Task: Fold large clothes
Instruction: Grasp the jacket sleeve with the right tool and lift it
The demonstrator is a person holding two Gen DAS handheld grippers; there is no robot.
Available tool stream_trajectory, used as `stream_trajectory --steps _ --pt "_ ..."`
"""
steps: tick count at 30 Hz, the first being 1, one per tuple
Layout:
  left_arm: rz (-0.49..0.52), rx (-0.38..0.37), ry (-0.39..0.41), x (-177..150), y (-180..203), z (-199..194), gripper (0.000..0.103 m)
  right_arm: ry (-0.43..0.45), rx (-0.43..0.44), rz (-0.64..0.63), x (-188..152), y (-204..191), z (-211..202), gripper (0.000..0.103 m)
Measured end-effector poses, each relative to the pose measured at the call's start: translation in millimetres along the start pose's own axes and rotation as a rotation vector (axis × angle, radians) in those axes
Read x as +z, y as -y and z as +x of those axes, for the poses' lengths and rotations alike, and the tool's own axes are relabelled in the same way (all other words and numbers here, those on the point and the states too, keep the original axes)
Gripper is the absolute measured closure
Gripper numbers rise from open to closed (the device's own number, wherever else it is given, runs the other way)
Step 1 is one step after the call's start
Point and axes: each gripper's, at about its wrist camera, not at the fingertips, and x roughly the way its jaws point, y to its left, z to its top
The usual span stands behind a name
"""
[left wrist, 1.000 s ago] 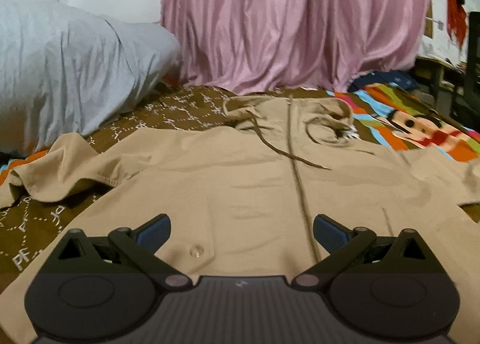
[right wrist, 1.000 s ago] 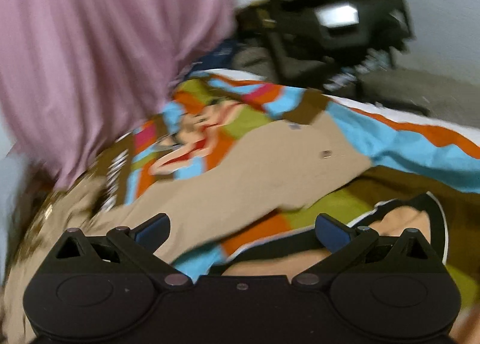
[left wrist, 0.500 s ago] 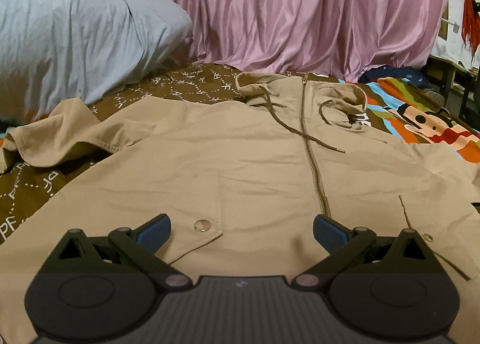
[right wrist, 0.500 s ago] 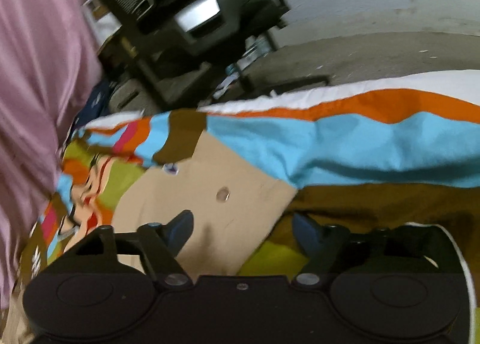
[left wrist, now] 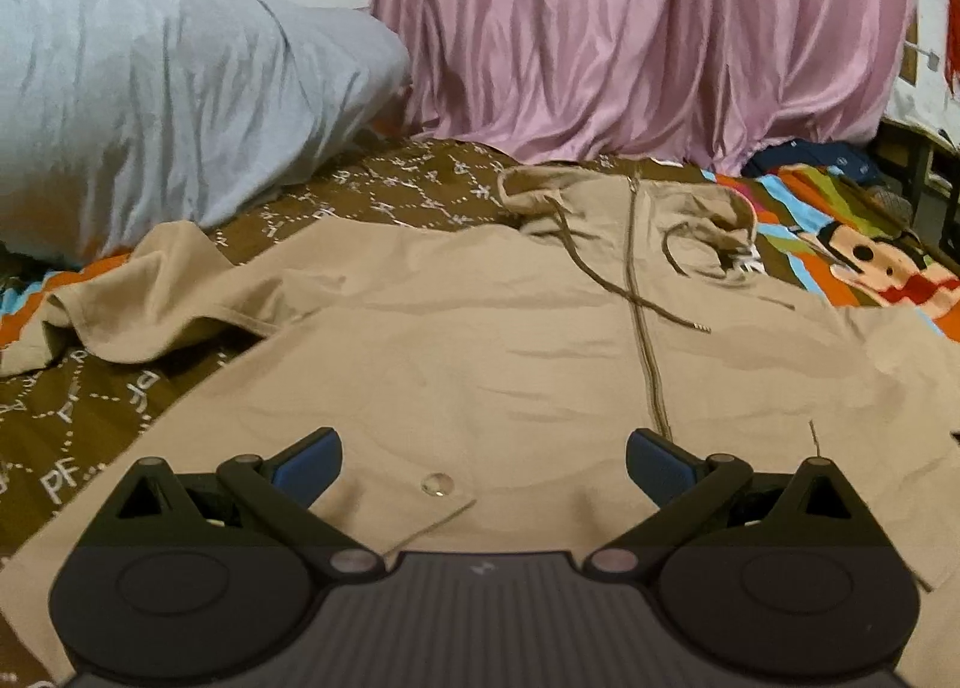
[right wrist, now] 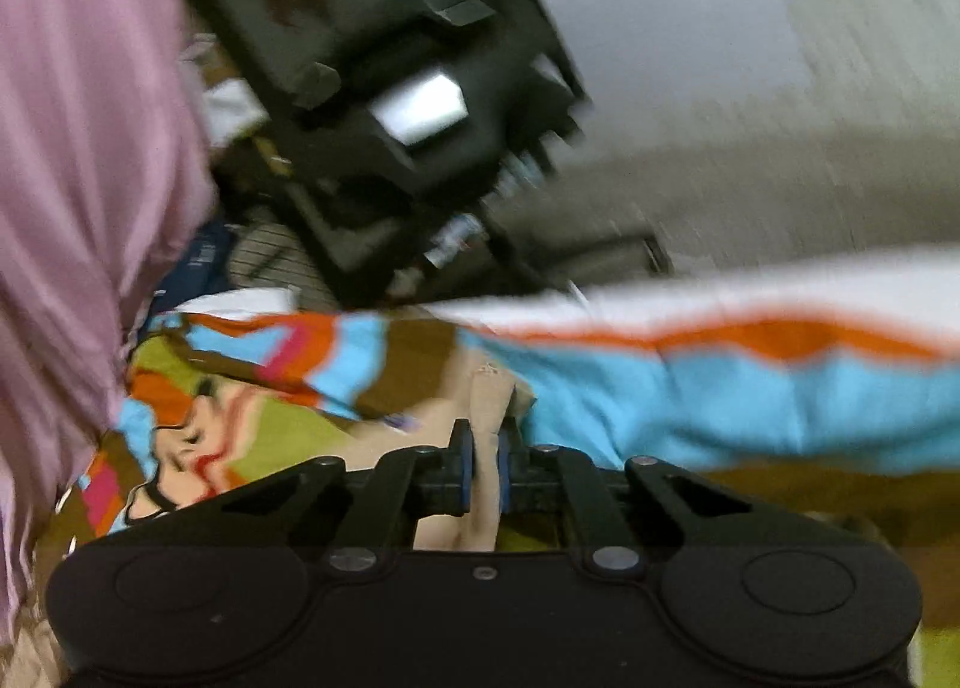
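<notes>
Step in hand, by my read: grabbing the sleeve end to start the 1st fold. Tan jacket [left wrist: 480, 328] lies spread front-up across the bed [left wrist: 372, 196], hood toward the pink curtain [left wrist: 630, 28], its right sleeve [right wrist: 486, 388] out by the bed's right edge. Your R gripper [right wrist: 483, 466] has just been closing; jaws nearly together, pinching sleeve cloth between the pads. L gripper [left wrist: 483, 460] hangs wide open over the hem, holding nothing. Next: lift the sleeve and carry it in across the chest w/o dragging the body; frame's blurred, so check the pinch.
</notes>
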Motion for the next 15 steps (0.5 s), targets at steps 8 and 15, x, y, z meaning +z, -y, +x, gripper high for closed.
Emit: stream_trajectory --steps 8,15 --pt "-0.111 0.002 -0.004 29.8 -36.7 -26.5 0.0 0.153 0.27 -0.331 10.0 -135.5 -99.4 0.096" --pt "-0.177 0.102 0.034 42.1 -76.5 -38.7 0.0 0.127 0.674 -0.58 -67.9 -267.9 -191.9 0.096"
